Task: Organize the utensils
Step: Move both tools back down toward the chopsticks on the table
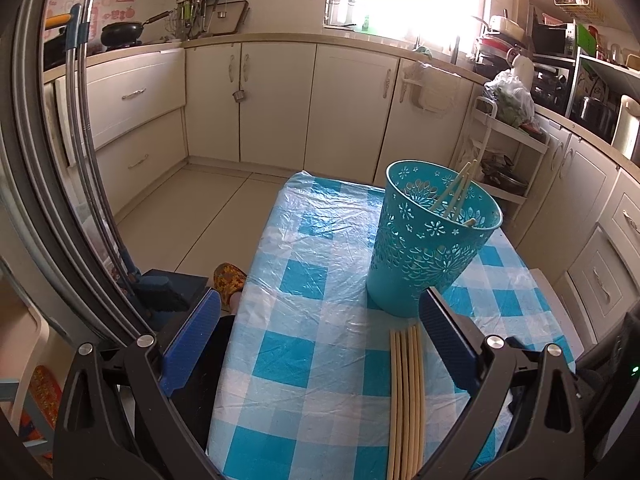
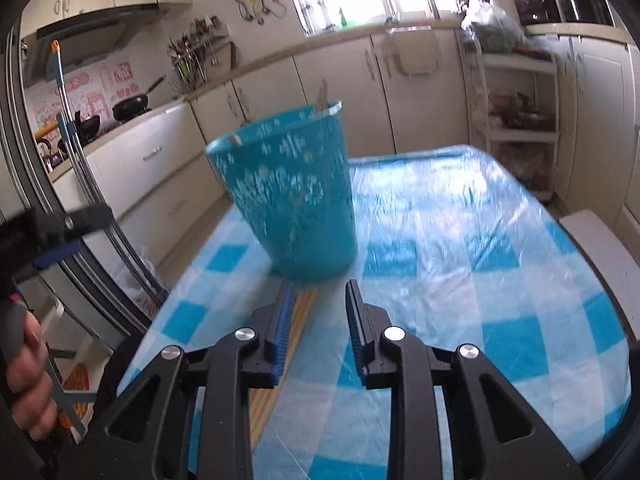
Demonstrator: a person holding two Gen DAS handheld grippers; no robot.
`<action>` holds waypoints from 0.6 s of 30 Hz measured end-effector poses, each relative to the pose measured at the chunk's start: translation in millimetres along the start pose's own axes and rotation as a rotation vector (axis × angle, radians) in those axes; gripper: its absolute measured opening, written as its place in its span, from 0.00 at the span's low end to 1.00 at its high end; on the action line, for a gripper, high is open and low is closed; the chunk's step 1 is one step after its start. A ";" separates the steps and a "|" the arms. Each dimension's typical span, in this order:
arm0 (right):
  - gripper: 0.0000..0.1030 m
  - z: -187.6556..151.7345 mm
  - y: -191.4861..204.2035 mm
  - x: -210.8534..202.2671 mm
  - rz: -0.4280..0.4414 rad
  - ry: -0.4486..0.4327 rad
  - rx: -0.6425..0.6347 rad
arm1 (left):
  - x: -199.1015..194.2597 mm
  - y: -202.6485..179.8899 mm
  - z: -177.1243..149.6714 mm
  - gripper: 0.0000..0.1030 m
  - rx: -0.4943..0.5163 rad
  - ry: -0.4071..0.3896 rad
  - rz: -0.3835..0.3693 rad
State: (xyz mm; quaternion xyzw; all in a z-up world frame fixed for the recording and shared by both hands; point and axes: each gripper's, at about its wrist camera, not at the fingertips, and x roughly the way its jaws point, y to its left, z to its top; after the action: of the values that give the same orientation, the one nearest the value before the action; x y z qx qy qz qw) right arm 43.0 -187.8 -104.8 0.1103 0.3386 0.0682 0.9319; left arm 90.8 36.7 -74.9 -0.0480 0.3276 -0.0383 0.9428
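— Hand-held gripper states are asked for first: how are the two seen?

— Left hand-held gripper (image 1: 320,312) is seen spread wide, with nothing grasped; only the checked cloth is framed between its blue pads (image 1: 448,340). Right hand-held gripper (image 2: 318,304) is seen parted by a narrow gap with its jaws opening; nothing is gripped between them, and bare cloth is shown in the gap.

— And where are the utensils found?

— A bundle of pale chopsticks (image 1: 406,400) is laid flat on the worktop (image 1: 304,248), side by side, pointing toward the base of the holder. From the right wrist view the same bundle is seen just beside and partly under the left-side pad, outside the gap. More chopsticks (image 1: 454,194) are stood leaning inside a turquoise perforated utensil holder (image 1: 428,240), their tips showing above the rim.

— How is the holder placed?

— It is stood upright on the worktop, just beyond the loose bundle. The right wrist view is blurred, so its cut-out pattern is smeared there.

— What is seen further out?

— The worktop is covered with a blue-and-white checked plastic cloth (image 2: 500,264). Cream kitchen cabinets (image 1: 276,100) are ranged behind it, a black wok (image 1: 122,32) is set on the stove, and a person's hand (image 2: 28,380) is seen at the left edge of the right wrist view.
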 end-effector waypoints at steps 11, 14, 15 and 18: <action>0.28 -26.1 17.4 33.5 -0.018 0.144 -0.065 | 6.1 15.9 -21.8 0.93 0.014 0.068 0.043; 0.28 -26.9 19.5 41.1 -0.028 0.158 -0.067 | 12.7 20.1 -30.5 0.93 0.017 0.104 0.056; 0.28 -26.5 20.1 43.7 -0.031 0.162 -0.067 | 14.7 20.8 -33.2 0.93 0.019 0.114 0.058; 0.28 -24.8 22.6 55.0 -0.046 0.185 -0.070 | 18.7 21.0 -37.8 0.93 0.027 0.134 0.059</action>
State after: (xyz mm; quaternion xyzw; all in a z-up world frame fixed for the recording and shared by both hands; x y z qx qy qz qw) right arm 67.6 -151.0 -151.5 0.0629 0.4232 0.0686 0.9012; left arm 82.8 53.1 -118.4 -0.0227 0.3909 -0.0180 0.9200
